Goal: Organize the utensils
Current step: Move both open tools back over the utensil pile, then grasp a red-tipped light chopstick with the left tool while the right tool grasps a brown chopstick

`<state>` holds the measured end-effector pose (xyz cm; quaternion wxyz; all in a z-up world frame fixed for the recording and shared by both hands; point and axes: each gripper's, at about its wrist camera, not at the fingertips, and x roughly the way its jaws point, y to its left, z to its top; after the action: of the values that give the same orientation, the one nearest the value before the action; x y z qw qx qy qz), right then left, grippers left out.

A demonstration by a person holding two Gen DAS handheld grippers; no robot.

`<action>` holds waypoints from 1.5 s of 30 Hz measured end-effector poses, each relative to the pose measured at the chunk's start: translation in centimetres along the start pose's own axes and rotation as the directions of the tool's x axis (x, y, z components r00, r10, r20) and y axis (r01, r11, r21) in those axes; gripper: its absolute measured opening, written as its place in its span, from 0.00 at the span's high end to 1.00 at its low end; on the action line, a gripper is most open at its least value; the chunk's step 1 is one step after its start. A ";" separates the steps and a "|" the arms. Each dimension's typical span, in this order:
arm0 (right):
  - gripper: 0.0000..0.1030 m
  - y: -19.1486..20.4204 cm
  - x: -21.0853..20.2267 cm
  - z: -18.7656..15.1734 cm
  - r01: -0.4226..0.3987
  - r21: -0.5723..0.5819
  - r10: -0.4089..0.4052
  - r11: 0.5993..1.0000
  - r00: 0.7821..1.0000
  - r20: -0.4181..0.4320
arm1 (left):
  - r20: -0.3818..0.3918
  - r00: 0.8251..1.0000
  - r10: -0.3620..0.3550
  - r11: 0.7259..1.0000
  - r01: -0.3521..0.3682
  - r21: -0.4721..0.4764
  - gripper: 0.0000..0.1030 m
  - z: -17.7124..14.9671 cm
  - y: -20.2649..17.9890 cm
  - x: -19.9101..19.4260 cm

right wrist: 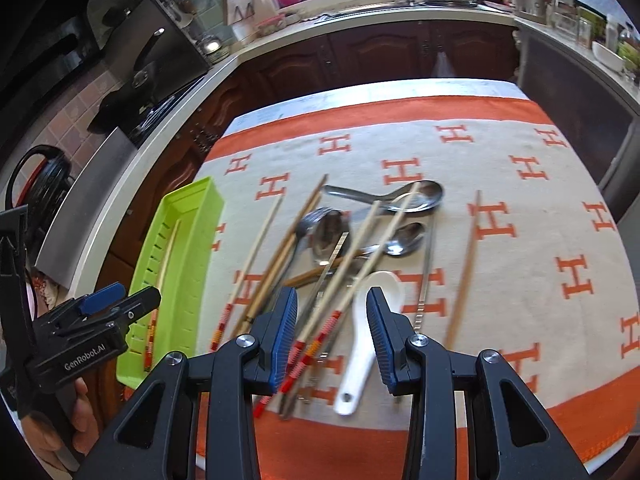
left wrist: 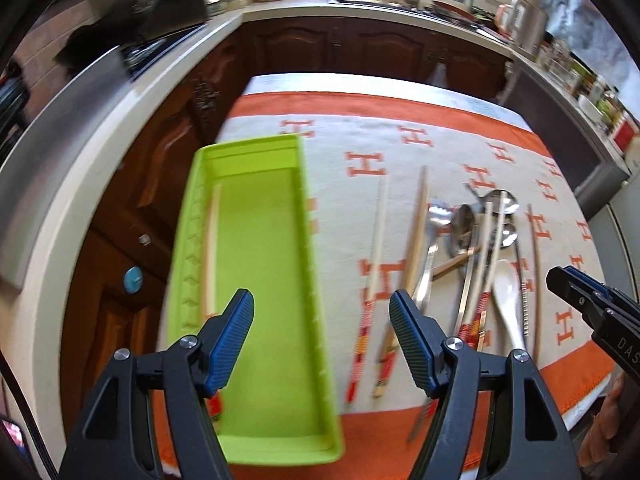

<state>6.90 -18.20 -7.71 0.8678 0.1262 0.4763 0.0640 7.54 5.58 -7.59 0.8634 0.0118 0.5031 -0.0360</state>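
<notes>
A lime-green utensil tray (left wrist: 256, 440) (right wrist: 208, 196) lies at the table's left edge with one chopstick (left wrist: 210, 248) (right wrist: 162, 280) along its left side. A pile of chopsticks (right wrist: 256, 256), metal spoons (right wrist: 416, 196) (left wrist: 500, 202), a fork (left wrist: 430, 248) and a white ceramic spoon (right wrist: 360, 356) (left wrist: 508, 300) lies on the cloth to its right. My left gripper (left wrist: 322, 340) is open and empty above the tray's right wall. My right gripper (right wrist: 332, 336) is open and empty above the pile, over the white spoon's handle.
The table wears a white cloth with orange border and H marks (right wrist: 496, 220). A lone chopstick (right wrist: 466, 264) lies right of the pile. Dark wood cabinets (left wrist: 360, 48) and a counter wrap behind and left. The table's near edge is close below both grippers.
</notes>
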 end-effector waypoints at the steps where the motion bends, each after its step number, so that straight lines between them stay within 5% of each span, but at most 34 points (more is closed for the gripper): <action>1: 0.65 -0.6 -0.1 0.0 0.007 0.007 -0.007 1.000 1.000 0.004 | 0.003 1.000 -0.008 1.000 0.008 0.014 0.34 0.3 -0.5 0.2; 8: 0.65 -5.4 0.1 -0.3 0.026 0.066 -0.026 0.998 1.000 0.000 | -0.024 0.997 -0.074 0.994 0.076 0.074 0.65 2.6 -3.3 3.8; 14: 0.65 -7.9 1.9 -0.7 0.037 0.103 -0.033 0.994 0.999 -0.036 | -0.098 0.992 -0.076 0.994 0.083 0.075 0.77 3.6 -4.1 8.1; 32: 0.65 -10.1 5.8 -0.4 0.046 0.121 -0.037 0.992 0.996 -0.075 | -0.133 0.990 -0.040 0.987 0.060 0.150 0.84 3.7 -5.0 12.2; 38: 0.65 -10.6 6.9 -0.4 0.086 0.127 -0.074 0.988 0.993 -0.096 | -0.117 0.991 -0.065 0.986 0.082 0.146 0.96 3.2 -4.8 11.9; 45: 0.72 -9.5 7.9 -0.4 0.187 0.065 -0.181 0.980 0.980 -0.085 | -0.113 0.989 -0.098 0.991 0.107 0.075 0.97 3.1 -4.0 11.8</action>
<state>10.79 -25.44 -16.99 0.8456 0.1103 0.5216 -0.0289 15.73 0.83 -16.26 0.8305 0.0229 0.5474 -0.0999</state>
